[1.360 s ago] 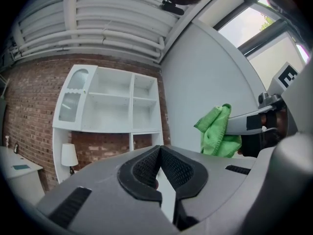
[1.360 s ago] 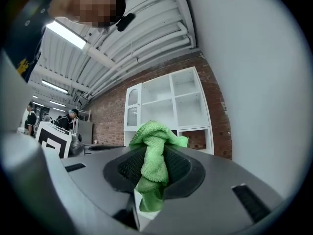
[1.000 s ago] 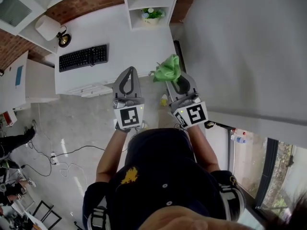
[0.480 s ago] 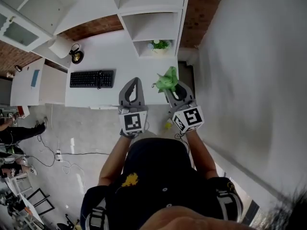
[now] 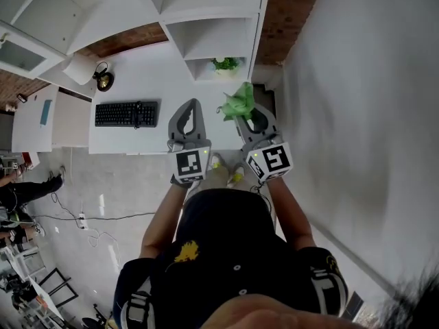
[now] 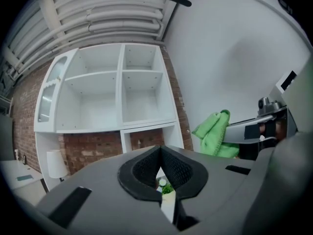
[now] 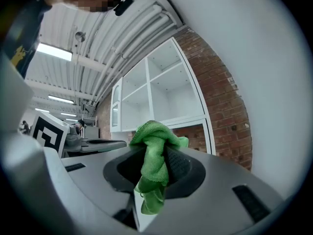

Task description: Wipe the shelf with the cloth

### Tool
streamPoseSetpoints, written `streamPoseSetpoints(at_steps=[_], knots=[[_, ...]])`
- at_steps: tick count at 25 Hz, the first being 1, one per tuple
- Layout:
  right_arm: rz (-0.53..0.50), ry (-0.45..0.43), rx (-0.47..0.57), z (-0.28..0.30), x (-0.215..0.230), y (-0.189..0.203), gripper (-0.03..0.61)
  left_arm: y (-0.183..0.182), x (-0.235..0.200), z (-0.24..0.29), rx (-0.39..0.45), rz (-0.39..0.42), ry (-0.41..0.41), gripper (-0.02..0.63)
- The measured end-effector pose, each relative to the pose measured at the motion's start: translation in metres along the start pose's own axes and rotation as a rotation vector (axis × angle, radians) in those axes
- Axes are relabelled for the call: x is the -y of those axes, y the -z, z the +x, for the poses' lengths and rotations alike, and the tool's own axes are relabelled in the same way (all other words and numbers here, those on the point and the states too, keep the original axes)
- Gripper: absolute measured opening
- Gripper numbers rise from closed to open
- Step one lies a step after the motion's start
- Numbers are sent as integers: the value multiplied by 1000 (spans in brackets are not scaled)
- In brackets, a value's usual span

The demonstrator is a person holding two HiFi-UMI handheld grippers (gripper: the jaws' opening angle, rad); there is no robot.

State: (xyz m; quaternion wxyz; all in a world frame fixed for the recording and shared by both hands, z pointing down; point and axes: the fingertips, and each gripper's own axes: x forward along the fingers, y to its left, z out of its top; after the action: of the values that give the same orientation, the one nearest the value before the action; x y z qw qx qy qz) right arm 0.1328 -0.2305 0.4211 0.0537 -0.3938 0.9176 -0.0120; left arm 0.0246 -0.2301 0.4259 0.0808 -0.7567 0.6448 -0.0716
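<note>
A green cloth is pinched in my right gripper, which is shut on it and held in the air in front of the white shelf unit. The cloth also shows at the right of the left gripper view. My left gripper is beside the right one, its jaws shut with nothing between them. Both grippers are over the white desk's front edge, apart from the shelf compartments. The shelves look bare except for a small potted plant in the lowest compartment.
A black keyboard lies on the desk to the left. A white lamp and a dark round object stand at the desk's back left. A white wall rises at the right. Cables lie on the grey floor.
The view has tilted upward, showing more of the shelf unit. Both grippers have kept side by side, the cloth still held in the right one.
</note>
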Motion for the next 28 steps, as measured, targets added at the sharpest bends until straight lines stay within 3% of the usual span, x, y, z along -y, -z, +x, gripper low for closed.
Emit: streamPoseSetpoints(at_steps=[2,6,10,13,16,20,23,28], knots=[[-120,-15,19,17,-2,-20,81,-4,-11,7,16,-7,4,11],[-468,-63,89,67,-8,-99,81,-33,-38,29,89,-29,12,11],[-714,-88,122,134,-10,-173,81,-68,-71,56,159,9,-30,11],[-899,-147,161,189,-19,-205,81,-84,-89,66,177,-25,-29,11],[-1075,-188,109,248,-17,-197,81,-82,-94,66,163,-95,10,11],[-1347,-269,-118,327,9,-155,81,-77,-109,74,166,-61,-9,11],[-1423,-291,-265,375,31,-134,81,-76,-128,82,163,-86,-22,10],[-1497,-272,-399,426,60,-104,81,-62,-146,98,143,-105,-16,9]])
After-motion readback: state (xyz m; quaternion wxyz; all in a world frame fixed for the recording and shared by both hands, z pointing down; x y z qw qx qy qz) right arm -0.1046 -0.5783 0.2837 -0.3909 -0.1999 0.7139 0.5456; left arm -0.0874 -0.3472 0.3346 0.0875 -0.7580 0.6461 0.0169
